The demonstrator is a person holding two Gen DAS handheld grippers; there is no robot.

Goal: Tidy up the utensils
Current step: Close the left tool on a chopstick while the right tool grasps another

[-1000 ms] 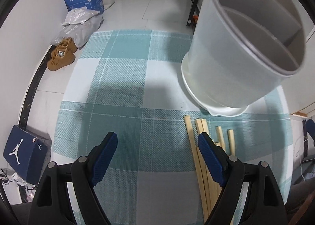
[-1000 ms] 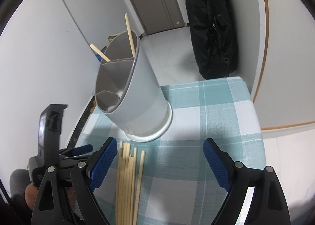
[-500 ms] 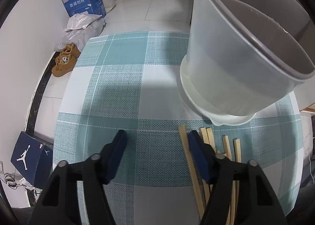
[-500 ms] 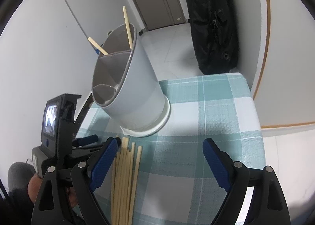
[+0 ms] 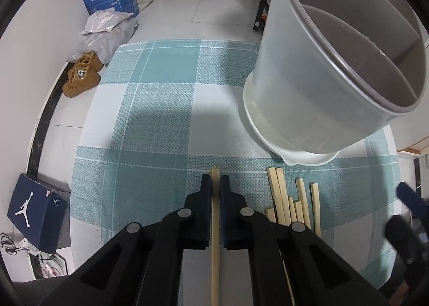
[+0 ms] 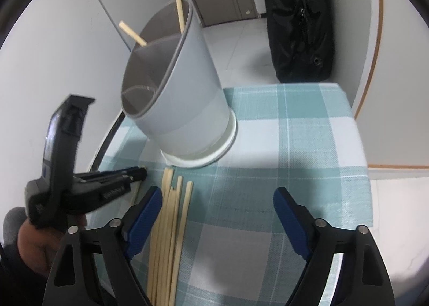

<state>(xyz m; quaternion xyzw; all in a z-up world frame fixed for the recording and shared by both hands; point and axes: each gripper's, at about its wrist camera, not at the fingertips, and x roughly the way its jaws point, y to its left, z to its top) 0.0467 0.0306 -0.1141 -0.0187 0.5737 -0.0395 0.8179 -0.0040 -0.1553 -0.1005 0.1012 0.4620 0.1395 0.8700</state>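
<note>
Left tongs (image 5: 215, 185), open a second ago, now clamp one chopstick (image 5: 215, 239), its lower end cut off; right tongs (image 6: 217, 198) closing, nothing between.

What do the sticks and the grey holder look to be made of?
Chopsticks: probably bamboo or light wood, pale tan, matte, with square-cut ends. Utensil holder: most likely plastic, smooth grey with a faint sheen, moulded dividers inside, standing in a white base. The left gripper is shut on one chopstick.

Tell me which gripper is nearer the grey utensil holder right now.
Left gripper, though only slightly: shut on a single chopstick just short of the holder. Right gripper hangs farther back, closing over the table.
</note>
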